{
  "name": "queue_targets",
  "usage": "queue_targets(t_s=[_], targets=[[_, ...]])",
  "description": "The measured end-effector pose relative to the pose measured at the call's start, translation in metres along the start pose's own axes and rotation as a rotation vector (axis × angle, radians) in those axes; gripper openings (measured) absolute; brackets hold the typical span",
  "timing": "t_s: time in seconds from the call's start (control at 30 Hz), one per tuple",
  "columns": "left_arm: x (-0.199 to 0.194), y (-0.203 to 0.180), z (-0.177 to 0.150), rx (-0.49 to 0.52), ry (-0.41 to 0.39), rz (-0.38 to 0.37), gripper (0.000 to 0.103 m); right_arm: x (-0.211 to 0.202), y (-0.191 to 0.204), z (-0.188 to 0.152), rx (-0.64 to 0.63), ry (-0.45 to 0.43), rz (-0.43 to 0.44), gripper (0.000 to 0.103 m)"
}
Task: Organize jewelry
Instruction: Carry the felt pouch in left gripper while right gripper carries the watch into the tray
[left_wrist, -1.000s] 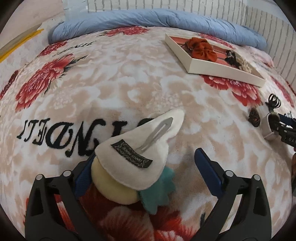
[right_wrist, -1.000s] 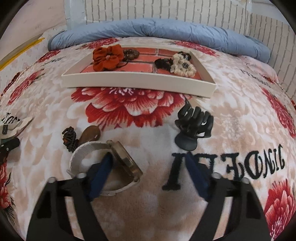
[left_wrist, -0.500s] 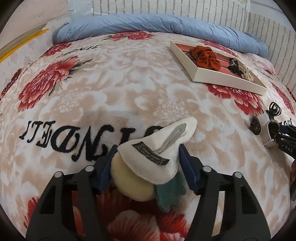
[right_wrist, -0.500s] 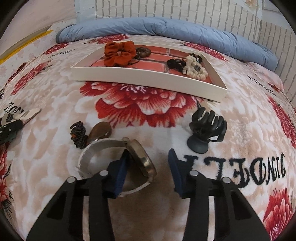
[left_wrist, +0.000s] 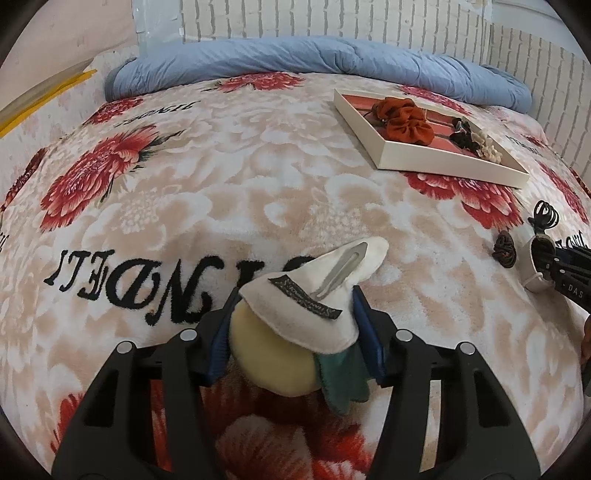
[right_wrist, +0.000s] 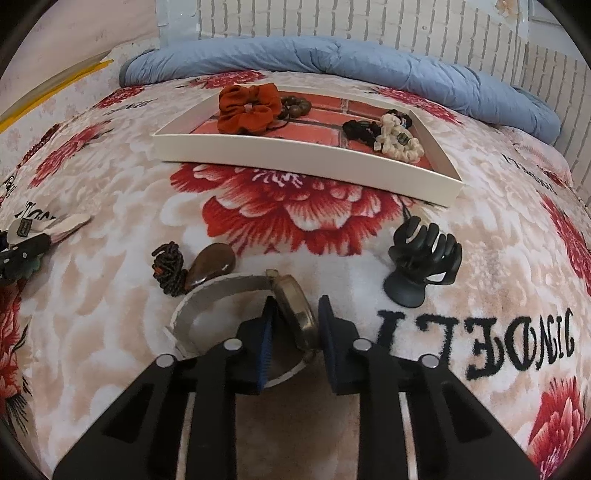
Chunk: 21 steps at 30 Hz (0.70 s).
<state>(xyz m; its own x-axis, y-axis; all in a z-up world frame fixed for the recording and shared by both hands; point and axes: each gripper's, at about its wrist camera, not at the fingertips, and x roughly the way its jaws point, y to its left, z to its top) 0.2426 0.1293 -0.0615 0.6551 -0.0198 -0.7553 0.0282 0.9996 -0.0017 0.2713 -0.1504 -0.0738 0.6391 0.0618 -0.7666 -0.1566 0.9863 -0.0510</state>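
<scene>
My left gripper (left_wrist: 291, 328) is shut on a felt hair clip (left_wrist: 310, 295), cream with a yellow round part, a green leaf and a metal snap, held just above the blanket. My right gripper (right_wrist: 295, 325) is shut on the round face of a wristwatch (right_wrist: 295, 310) with a white band, close to the blanket. The white tray (right_wrist: 295, 166) lies farther back and holds an orange scrunchie (right_wrist: 247, 107), brown beads, and black and cream hair ties (right_wrist: 391, 136). The tray also shows in the left wrist view (left_wrist: 443, 166).
A black claw clip (right_wrist: 421, 258), a brown oval clip (right_wrist: 210, 266) and a dark beaded hair tie (right_wrist: 170, 266) lie on the floral blanket in front of the tray. A blue duvet (right_wrist: 332, 59) and a white brick wall lie behind.
Both grippers went from open to shut: the left closed on the felt hair clip, the right closed on the watch face. Both views have risen slightly from the blanket.
</scene>
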Motion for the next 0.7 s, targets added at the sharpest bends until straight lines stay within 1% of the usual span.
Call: queue_targets(t_s=[0.33,0.47,0.6,0.7], targets=[[-0.003,0.001,0.002,-0.008,-0.027,0.007,0.056,-0.009,0.002,-0.002,-0.013,-0.036,-0.026,0.018],[-0.009,0.002,0.004,-0.022,-0.061,0.024,0.056,-0.015,0.001,-0.002,-0.004,-0.059,-0.033,0.017],[-0.02,-0.003,0.013,-0.028,-0.108,0.045,0.056,-0.021,-0.005,0.0,0.03,-0.078,-0.02,0.016],[-0.027,-0.008,0.023,-0.05,-0.131,0.032,0.056,-0.028,-0.012,0.005,0.06,-0.094,-0.008,0.016]])
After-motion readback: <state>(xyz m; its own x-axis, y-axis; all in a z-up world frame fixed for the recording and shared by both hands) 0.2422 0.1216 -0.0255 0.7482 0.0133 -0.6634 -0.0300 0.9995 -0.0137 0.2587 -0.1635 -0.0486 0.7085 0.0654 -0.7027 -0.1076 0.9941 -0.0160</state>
